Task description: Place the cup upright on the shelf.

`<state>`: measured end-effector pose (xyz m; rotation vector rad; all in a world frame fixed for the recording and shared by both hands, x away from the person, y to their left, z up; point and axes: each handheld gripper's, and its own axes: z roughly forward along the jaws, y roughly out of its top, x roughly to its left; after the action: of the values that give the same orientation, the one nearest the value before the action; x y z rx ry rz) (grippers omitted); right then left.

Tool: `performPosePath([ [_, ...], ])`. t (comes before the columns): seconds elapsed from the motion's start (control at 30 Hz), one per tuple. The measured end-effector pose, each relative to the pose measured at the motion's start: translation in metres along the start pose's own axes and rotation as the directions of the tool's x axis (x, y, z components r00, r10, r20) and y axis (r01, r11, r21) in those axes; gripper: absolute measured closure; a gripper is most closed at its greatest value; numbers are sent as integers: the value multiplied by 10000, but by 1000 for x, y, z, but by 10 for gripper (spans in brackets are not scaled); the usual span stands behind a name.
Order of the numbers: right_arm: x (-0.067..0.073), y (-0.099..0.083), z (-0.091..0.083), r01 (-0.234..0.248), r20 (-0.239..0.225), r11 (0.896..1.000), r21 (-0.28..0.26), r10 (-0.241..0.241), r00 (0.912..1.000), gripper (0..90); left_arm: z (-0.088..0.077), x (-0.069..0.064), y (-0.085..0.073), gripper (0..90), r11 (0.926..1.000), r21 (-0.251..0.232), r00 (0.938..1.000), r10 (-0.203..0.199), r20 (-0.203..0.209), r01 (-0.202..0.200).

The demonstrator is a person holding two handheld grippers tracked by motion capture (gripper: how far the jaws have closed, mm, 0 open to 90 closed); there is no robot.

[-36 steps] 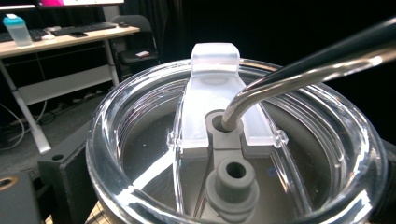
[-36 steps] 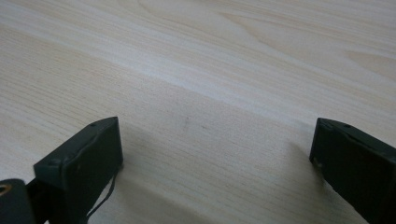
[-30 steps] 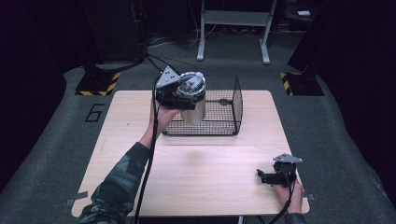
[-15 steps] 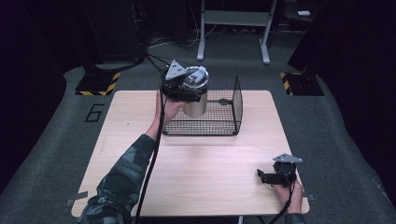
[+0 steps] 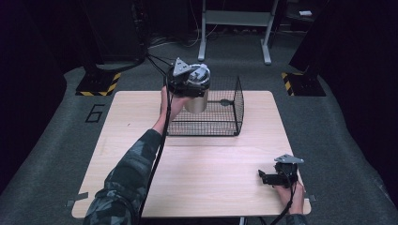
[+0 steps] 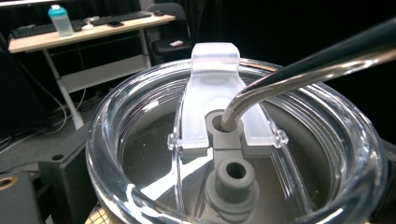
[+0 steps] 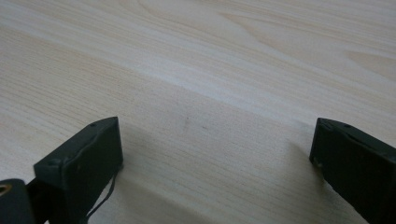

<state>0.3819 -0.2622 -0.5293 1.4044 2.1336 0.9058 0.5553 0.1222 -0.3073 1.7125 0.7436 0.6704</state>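
Steel tumbler: 1, a metal cup [image 5: 196, 101] with a clear plastic lid [image 6: 233, 154], carried in the air at the near-left corner of the wire basket, above the counter.
Straw: 1, bent metal straw [image 6: 299, 65], stuck down through the lid's grey hole and leaning off to the upper right in the left gripper view.
Lid flap: 1 clear flip tab [image 6: 219, 93], standing open behind the straw hole; 1 second grey spout sits nearer the camera.
Left gripper: [image 5: 187, 79] right on top of the tumbler, fingers clenched around its upper part as far as I can judge; the pads themselves are hidden by the lid.
Key relation: tumbler hangs upright, long axis vertical, straight below the left fingers and over the basket's left edge, so a short drop forward would seat it inside, I'd guess.
Wire basket: 1, black mesh [image 5: 225, 117], open-topped, at the far middle of the counter.
Right gripper: [image 5: 277, 176] low at the near-right corner, well apart from the basket; its fingers [image 7: 84, 163] spread wide with nothing between them, only bare wood.
Nearer hand: left, by far.
Counter: 1, pale wood [image 5: 202, 173].
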Motion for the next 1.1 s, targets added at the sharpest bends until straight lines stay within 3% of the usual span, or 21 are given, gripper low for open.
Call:
performPosePath([
  [0.23,0,0,0,-37,-24,10000,-35,37,10000,21,15,6,-8,39,9996,71,9993,-256,-282,259],
  [0.4,0,0,0,-34,-25,10000,-36,34,10000,21,29,10,-19,39,9975,67,9964,-700,-484,704],
  [1.1,1,0,1,-79,16,9999,-144,80,10000,22,63,14,-54,39,9922,716,9907,-950,-976,1022],
])
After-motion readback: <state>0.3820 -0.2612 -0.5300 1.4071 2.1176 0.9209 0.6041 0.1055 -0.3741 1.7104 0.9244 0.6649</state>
